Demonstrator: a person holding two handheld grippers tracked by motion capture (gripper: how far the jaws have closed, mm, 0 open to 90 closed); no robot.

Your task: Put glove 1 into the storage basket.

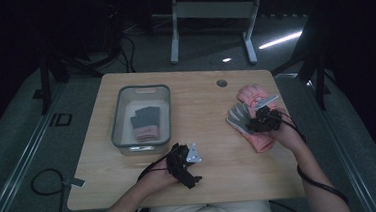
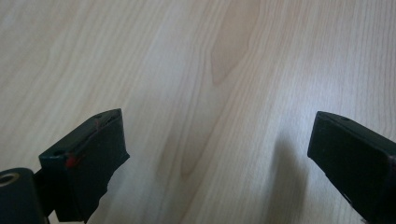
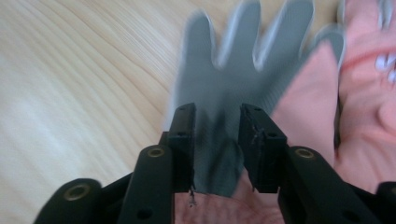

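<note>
Starting at the left of the high view, we see a clear plastic bin standing on the pale wooden tabletop, and inside it lies a glove with a dark grey palm and pink cuff. Just in front of the bin, near the tabletop's near edge, the person's left hand holds the left hand-held gripper low over bare wood. In the left gripper view its two black jaws are spread wide apart, with nothing but wood grain between them. Moving right, past a small round hole in the tabletop, we reach a grey-and-pink glove lying flat, its grey fingers fanned out toward the left. It overlaps a second pink glove that lies just behind it. The right hand-held gripper rests on the grey-and-pink glove. In the right gripper view its jaws stand narrow, one on each side of a raised fold of the grey palm fabric, pinching it.
</note>
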